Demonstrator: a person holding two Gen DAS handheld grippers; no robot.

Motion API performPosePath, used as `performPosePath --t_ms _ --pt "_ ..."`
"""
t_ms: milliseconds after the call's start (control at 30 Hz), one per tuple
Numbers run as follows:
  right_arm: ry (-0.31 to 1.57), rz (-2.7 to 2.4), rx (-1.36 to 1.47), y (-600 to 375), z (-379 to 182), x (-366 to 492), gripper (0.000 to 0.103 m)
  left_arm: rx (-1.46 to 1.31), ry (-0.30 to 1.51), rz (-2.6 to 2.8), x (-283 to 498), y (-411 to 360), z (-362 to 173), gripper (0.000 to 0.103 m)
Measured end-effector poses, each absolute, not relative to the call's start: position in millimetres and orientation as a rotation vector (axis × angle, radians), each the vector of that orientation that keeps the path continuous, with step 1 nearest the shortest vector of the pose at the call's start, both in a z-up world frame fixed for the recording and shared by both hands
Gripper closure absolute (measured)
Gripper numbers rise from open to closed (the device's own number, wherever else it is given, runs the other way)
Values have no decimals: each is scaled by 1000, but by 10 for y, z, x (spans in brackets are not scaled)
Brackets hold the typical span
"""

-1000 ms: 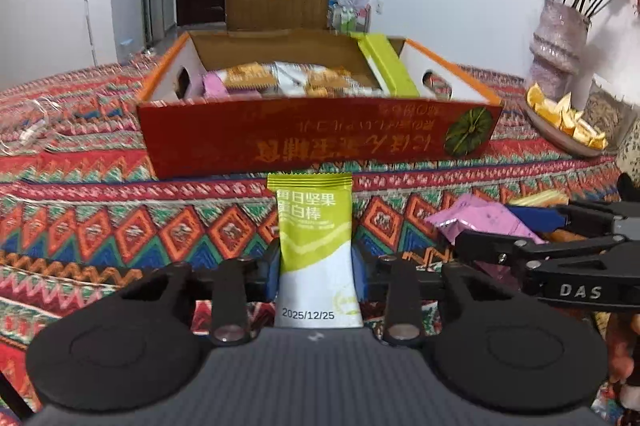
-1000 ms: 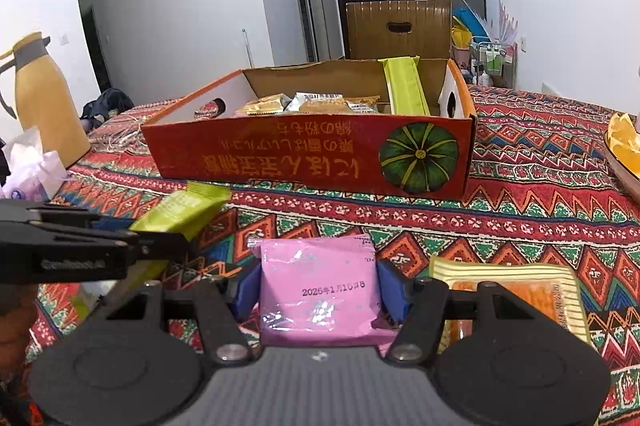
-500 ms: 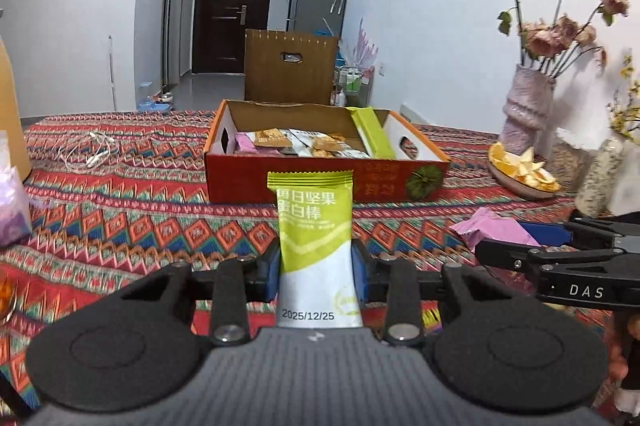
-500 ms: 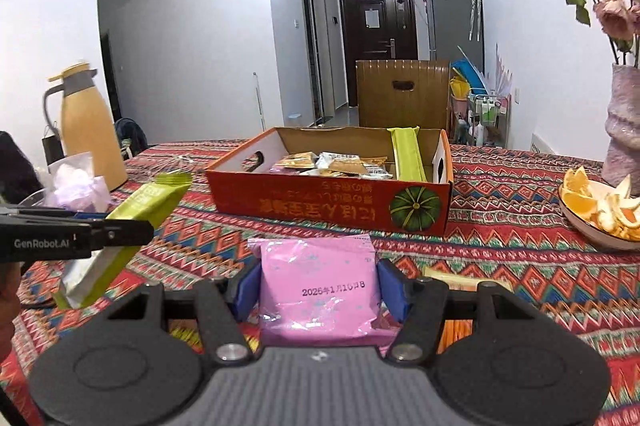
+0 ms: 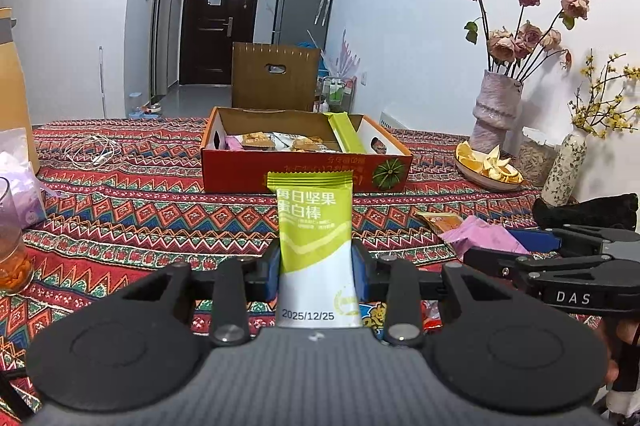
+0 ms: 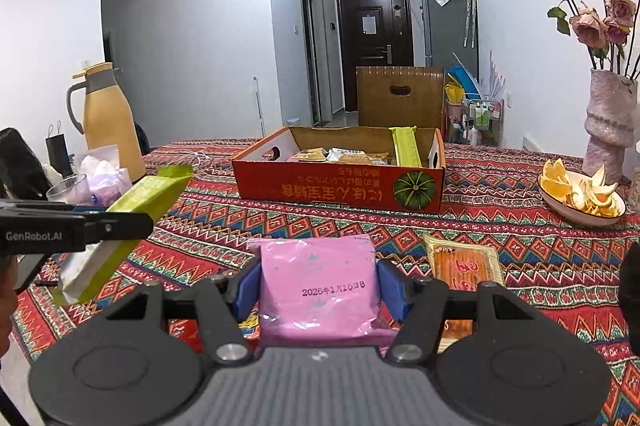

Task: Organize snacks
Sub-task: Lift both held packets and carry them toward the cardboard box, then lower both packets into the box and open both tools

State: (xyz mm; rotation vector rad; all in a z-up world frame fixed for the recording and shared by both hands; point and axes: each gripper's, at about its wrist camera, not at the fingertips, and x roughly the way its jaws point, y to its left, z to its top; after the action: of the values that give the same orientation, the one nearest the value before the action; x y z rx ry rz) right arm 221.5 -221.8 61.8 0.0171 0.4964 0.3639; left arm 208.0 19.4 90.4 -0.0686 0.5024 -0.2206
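My left gripper [image 5: 315, 266] is shut on a green and white snack bar [image 5: 314, 238], held upright above the table. My right gripper [image 6: 318, 284] is shut on a pink snack packet [image 6: 318, 286]. The red cardboard box [image 5: 304, 168] sits ahead across the patterned tablecloth, holding several snack packets and an upright green bar [image 5: 346, 136]. In the right wrist view the box [image 6: 340, 186] is ahead and the left gripper with its green bar [image 6: 132, 218] shows at left. The right gripper [image 5: 560, 266] with the pink packet [image 5: 484, 236] shows at right in the left wrist view.
An orange striped snack packet [image 6: 464, 262] lies on the cloth right of the pink one. A plate of orange peels [image 6: 580, 190], flower vases [image 5: 496, 110], a yellow thermos [image 6: 108, 118], a glass [image 5: 10, 250] and white cables [image 5: 92, 152] stand around the table.
Both grippers have pulled back from the box and risen, still holding their packets. The box now looks smaller and farther away.
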Motion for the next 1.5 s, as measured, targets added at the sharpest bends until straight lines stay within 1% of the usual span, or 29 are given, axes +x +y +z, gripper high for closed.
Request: performPosePath --t_ms 233,467,900,1033,1233,1400,1500 --pt "500 364 11 -2200 622 2296 42 -71 498 -216 2233 202 916 68" --pt "496 371 -6 -2177 645 2687 42 -60 485 -222 2676 219 966 68" --pt "475 391 10 -2198 764 3992 42 -58 495 -197 4107 332 1003 68" --pt "485 377 23 -2222 745 4501 42 -95 536 -219 4661 347 945 68" --pt "528 325 48 -2262 564 5246 42 -141 575 -173 5404 361 747 68" --pt "564 291 58 -2297 351 5630 42 -172 609 -154 5769 420 549 68" --pt "596 270 28 -2262 204 5753 42 -161 637 -125 5907 434 410 66"
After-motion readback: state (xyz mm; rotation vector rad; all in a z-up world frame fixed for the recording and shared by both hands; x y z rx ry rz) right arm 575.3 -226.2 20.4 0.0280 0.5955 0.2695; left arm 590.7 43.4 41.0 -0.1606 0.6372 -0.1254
